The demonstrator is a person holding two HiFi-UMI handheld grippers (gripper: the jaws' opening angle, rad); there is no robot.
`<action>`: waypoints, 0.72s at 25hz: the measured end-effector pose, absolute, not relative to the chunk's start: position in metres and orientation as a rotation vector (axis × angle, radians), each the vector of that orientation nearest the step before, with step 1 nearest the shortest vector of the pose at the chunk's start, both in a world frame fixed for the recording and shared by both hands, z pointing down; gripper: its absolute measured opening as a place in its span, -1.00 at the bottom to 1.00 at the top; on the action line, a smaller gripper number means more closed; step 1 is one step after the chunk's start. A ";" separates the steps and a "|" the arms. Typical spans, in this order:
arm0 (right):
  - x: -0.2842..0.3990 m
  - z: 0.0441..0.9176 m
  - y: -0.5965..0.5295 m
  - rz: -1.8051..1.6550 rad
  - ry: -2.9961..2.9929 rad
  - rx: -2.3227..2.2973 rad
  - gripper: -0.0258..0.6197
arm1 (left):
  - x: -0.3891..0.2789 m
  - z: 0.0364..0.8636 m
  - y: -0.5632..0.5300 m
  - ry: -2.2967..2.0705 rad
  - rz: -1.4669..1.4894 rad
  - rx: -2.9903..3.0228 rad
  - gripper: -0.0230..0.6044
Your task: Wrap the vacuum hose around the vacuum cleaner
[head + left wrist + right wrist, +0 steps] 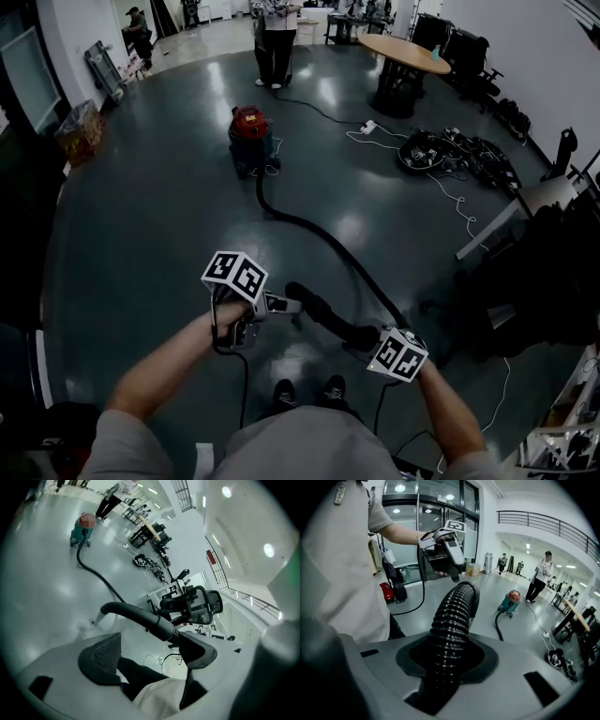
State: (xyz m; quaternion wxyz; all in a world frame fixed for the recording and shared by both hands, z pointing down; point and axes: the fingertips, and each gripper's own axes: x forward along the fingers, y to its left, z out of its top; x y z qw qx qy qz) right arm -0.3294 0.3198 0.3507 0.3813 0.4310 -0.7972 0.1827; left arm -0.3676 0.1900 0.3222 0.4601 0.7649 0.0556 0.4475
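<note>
The red-and-teal vacuum cleaner [250, 134] stands on the dark floor ahead, and it also shows as the small vacuum cleaner [510, 601] in the right gripper view. Its black hose [319, 234] snakes across the floor toward me. My right gripper [367, 336] is shut on the ribbed hose [451, 620] near its free end. The smooth curved hose end [138, 614] sticks out leftward in front of my left gripper [150, 654]. That left gripper [287, 306] is open, its pads apart, just short of the hose end.
A person [275, 42] stands beyond the vacuum. A round table [403, 52], a power strip [368, 127] with white cable, and a cable pile [450, 150] lie to the right. A desk [525, 202] and an office chair [197, 604] stand close on my right.
</note>
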 end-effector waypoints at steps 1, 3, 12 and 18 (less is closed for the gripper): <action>-0.328 0.352 0.320 0.479 -2.030 1.101 -0.54 | -0.377 0.321 0.186 0.154 1.113 1.942 0.32; -0.328 0.351 0.315 0.499 -2.027 1.107 -0.54 | -0.391 0.322 0.188 0.206 1.169 2.080 0.32; -0.350 0.311 0.312 0.504 -1.994 0.961 -0.53 | -0.379 0.291 0.229 0.568 1.172 3.281 0.31; -0.347 0.286 0.314 0.465 -1.973 0.873 -0.53 | -0.331 0.280 0.286 0.967 1.095 3.531 0.31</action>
